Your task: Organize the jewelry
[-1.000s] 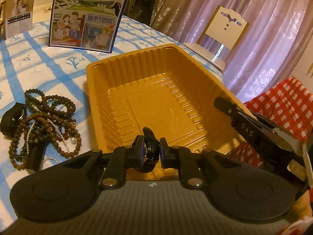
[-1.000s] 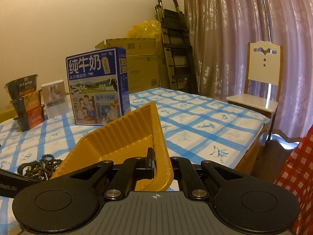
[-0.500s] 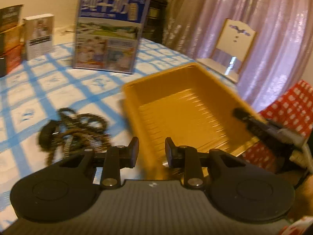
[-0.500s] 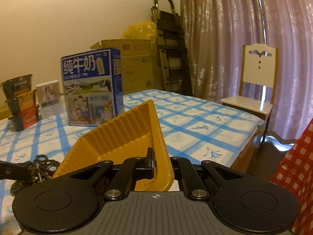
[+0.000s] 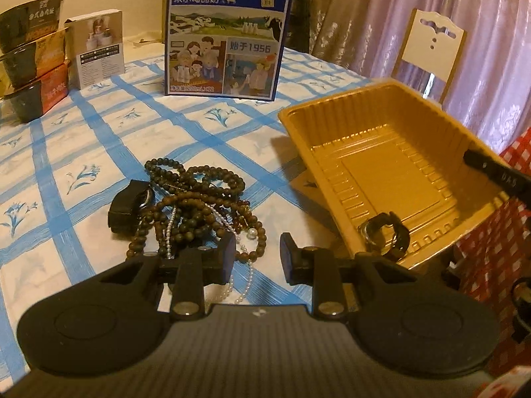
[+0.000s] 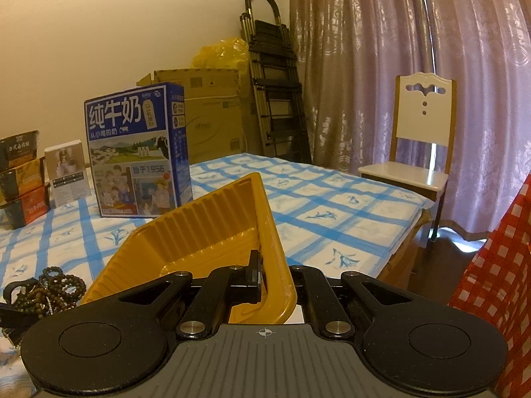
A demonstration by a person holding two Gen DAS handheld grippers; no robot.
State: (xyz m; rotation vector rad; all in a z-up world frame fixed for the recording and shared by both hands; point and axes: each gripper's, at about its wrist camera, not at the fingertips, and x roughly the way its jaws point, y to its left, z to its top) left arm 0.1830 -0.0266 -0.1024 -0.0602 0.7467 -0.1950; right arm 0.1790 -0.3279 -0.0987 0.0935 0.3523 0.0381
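**Beaded strands waiting, one piece already in the tray**

Brown bead necklaces [image 5: 199, 205] are lying tangled with a pearl strand on the checked tablecloth [image 5: 99, 132], beside the orange tray [image 5: 391, 165] holding a dark ring-like piece [image 5: 386, 232]. Left gripper [image 5: 257, 258] is hovering released, nothing between its jaws; right gripper [image 6: 275, 278] is clenching the tray's rim. Next, probably separating one strand; the tangle is complicating that

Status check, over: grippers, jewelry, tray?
Left gripper open, empty, above bead pile. Right gripper shut on tray rim. Black ring in tray. Nothing blocking.
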